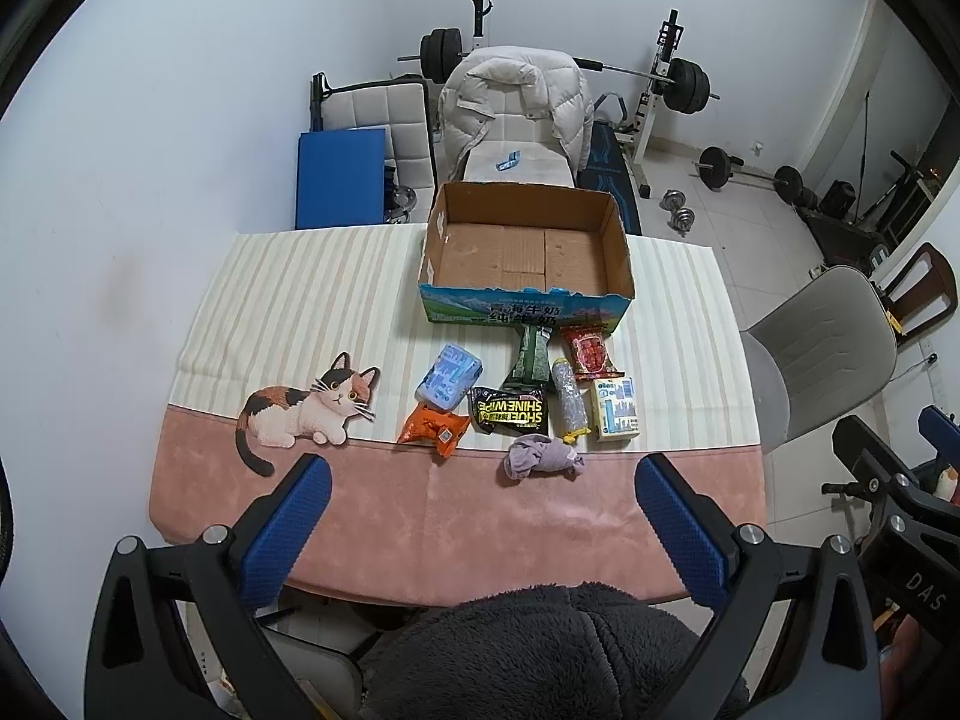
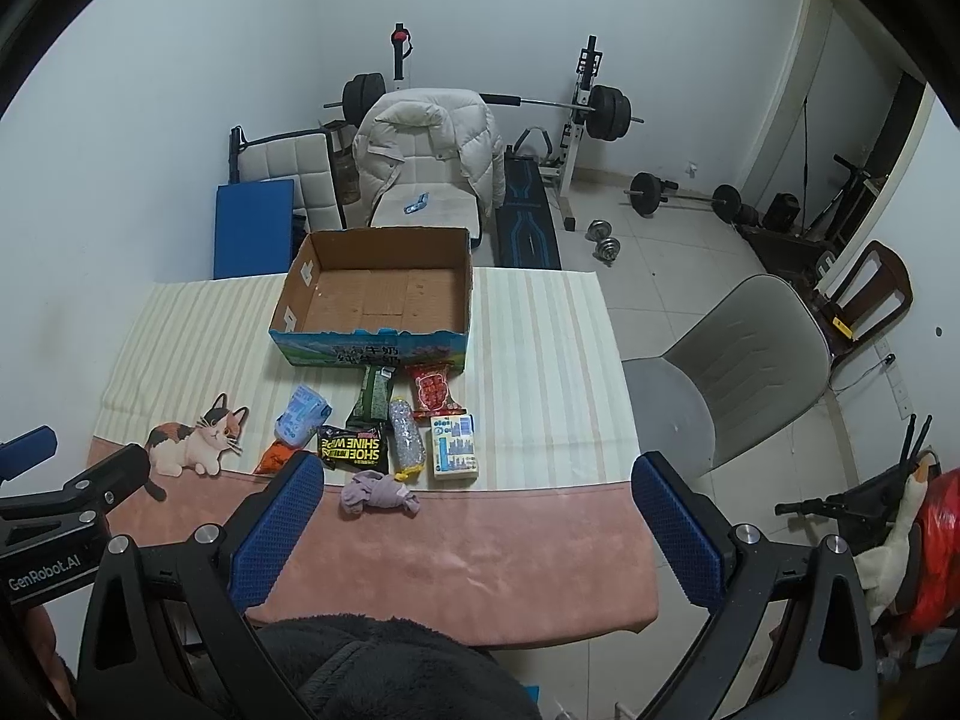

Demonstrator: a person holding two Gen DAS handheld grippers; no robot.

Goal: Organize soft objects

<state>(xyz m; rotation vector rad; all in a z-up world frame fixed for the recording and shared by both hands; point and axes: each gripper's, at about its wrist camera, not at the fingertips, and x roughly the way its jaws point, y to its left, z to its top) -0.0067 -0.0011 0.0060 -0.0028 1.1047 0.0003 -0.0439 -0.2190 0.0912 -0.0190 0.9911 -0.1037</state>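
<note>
An empty cardboard box point(image 1: 528, 252) point(image 2: 378, 294) stands at the far middle of the table. In front of it lie several soft packets: a blue tissue pack point(image 1: 449, 375) point(image 2: 303, 414), an orange packet point(image 1: 433, 429), a black shoe-wipe pack point(image 1: 510, 411) point(image 2: 351, 447), a green packet point(image 1: 529, 357), a red packet point(image 1: 591, 351) point(image 2: 435, 391), a bubble-wrap roll point(image 1: 570, 402), a yellow-white box point(image 1: 615, 409) point(image 2: 454, 447) and a crumpled lilac cloth point(image 1: 543, 457) point(image 2: 378, 493). My left gripper point(image 1: 483, 471) and my right gripper point(image 2: 474, 471) both hang open above the near edge, holding nothing.
A striped and pink tablecloth point(image 1: 336, 300) with a printed cat point(image 1: 306, 405) covers the table. A grey chair point(image 2: 738, 366) stands at the right, and a chair with a white jacket point(image 1: 510, 102) is behind the box. Weights lie on the floor point(image 2: 684, 192).
</note>
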